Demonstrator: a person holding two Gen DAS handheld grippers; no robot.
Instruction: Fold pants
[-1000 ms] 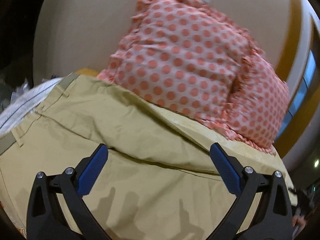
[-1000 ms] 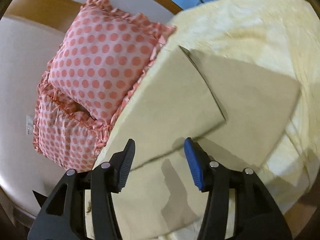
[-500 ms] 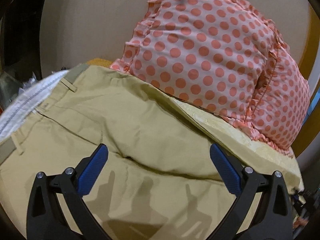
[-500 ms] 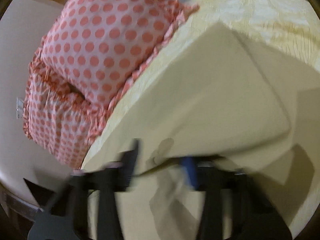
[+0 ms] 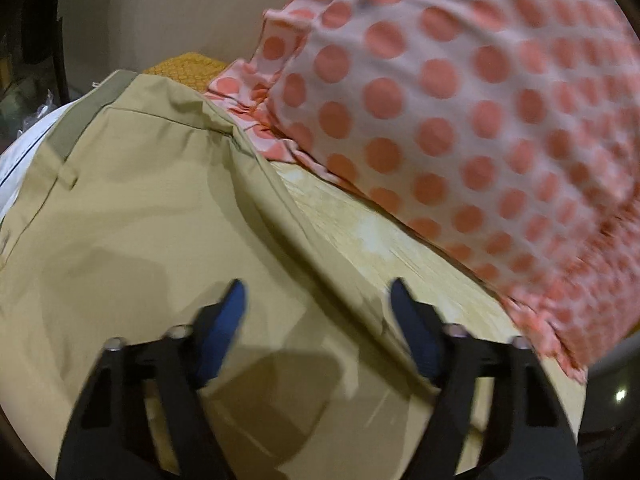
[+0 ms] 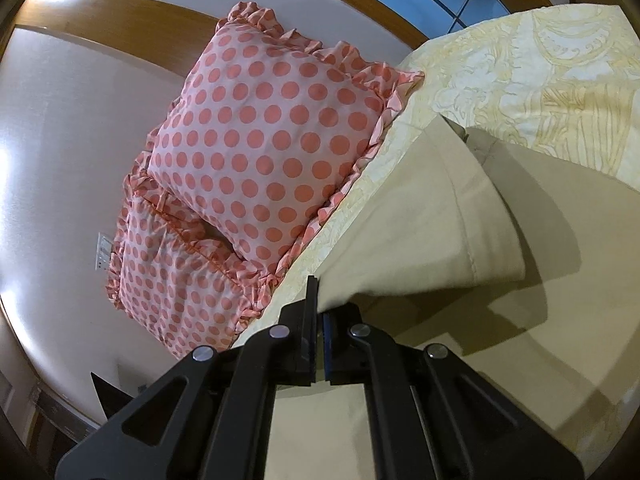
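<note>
Pillows block the bed's head edge; a narrow bare strip of bed between pillows and pants is free.

This is a bedroom in a home. There is a bed with a yellow patterned cover. Two pink pillows with orange dots lean at its head, against a wooden headboard by the wall.

khaki cotton pants spread on the pale yellow patterned bedspread | two pink polka-dot ruffled pillows stacked beside them on the bedspread's edge, against the wall | pant-leg hem lifted over the lower layer
</note>
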